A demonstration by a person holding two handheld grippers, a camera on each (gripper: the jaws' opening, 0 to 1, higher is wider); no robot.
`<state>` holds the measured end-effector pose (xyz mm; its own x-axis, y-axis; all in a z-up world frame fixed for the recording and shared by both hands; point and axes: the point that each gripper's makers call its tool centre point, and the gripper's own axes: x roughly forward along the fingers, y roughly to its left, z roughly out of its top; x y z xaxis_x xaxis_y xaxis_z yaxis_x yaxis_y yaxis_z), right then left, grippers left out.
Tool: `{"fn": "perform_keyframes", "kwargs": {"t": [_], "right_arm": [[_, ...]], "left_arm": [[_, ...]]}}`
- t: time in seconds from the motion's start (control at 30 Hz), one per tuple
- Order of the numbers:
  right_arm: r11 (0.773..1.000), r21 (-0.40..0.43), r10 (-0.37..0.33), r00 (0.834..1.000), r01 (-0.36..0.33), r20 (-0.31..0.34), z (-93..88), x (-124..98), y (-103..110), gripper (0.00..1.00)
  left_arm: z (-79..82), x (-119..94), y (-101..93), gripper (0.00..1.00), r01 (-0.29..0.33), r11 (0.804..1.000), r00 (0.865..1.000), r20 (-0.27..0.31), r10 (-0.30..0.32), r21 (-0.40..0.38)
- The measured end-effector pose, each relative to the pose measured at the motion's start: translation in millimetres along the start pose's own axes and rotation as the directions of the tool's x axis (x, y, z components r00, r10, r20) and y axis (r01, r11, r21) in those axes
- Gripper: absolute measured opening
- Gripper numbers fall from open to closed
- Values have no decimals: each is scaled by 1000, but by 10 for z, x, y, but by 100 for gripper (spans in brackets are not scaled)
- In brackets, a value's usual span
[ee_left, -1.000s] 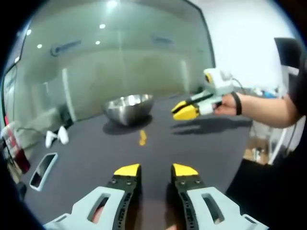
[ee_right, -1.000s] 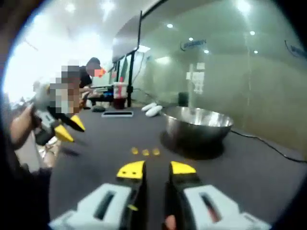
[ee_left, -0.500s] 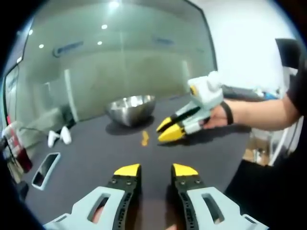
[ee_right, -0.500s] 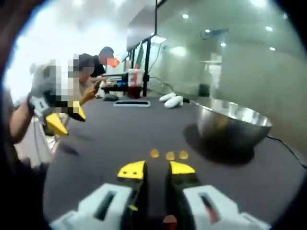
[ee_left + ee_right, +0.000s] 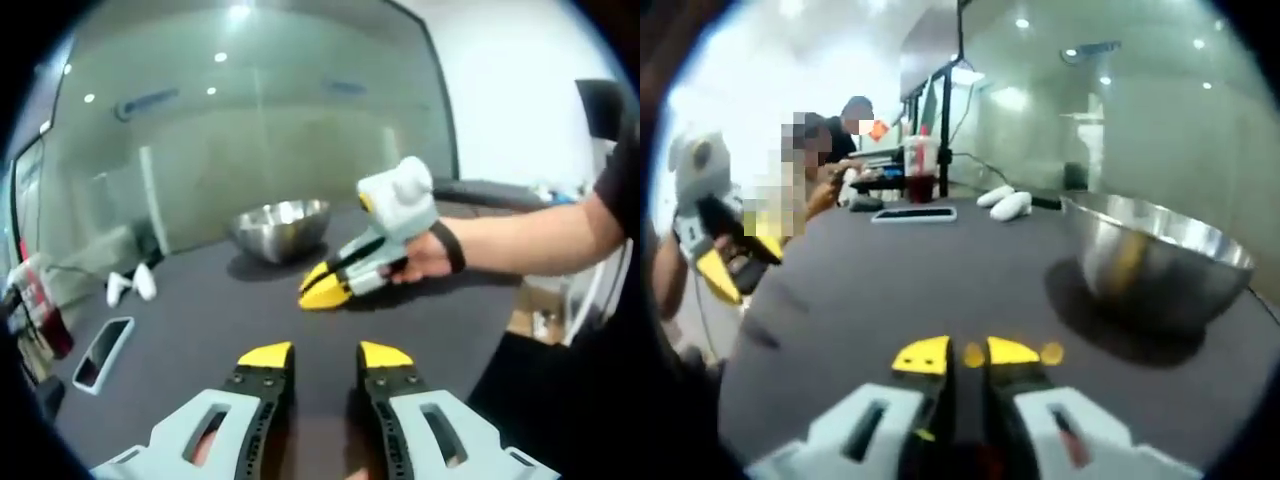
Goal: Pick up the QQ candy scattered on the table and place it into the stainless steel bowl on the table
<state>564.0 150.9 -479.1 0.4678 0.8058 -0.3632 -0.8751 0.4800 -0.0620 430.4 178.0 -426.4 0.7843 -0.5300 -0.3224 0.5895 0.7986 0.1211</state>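
The stainless steel bowl stands on the dark table. In the right gripper view, one small orange-yellow QQ candy lies between the yellow tips of my right gripper, whose jaws are a little apart on either side of it. A second candy lies just right of the tips, in front of the bowl. In the left gripper view, the right gripper points down at the table before the bowl and covers the candies. My left gripper hovers open, holding nothing.
A phone lies flat on the table. Two white oblong objects rest near the glass wall behind the bowl. A red drink cup and seated people are at the far end. The table edge runs at the right.
The right gripper has moved down and forward to the candies, and its jaws now flank the middle one, slightly narrower. The bowl looms larger in its view. The left gripper has barely moved.
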Motion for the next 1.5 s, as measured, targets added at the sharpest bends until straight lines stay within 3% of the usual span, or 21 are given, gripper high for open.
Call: {"fn": "perform_keyframes", "kwargs": {"t": [0.6, 0.83, 0.97, 1.13, 1.5], "right_arm": [[1000, -1, 4, 1000, -4, 14, 27, -14, 55, 9], [997, -26, -66, 994, 69, 91, 271, -182, -48, 9], [989, -19, -141, 978, 145, 154, 469, -317, -236, 9], [968, 21, -250, 944, 251, 216, 677, -491, -535, 9], [942, 65, -333, 907, 328, 259, 877, -618, -942, 9]], "left_arm": [[-13, 2, 40, 27, -1, 1000, 1000, 3, 1, -5], [-8, -18, 76, 27, -8, 1000, 1000, 3, 8, -3], [-36, -16, 136, 27, -4, 1000, 1000, -1, 4, -1], [-18, -3, 139, 27, 3, 1000, 1000, 5, -3, 3], [-27, -15, 172, 27, 3, 1000, 1000, 3, -3, 7]]}}
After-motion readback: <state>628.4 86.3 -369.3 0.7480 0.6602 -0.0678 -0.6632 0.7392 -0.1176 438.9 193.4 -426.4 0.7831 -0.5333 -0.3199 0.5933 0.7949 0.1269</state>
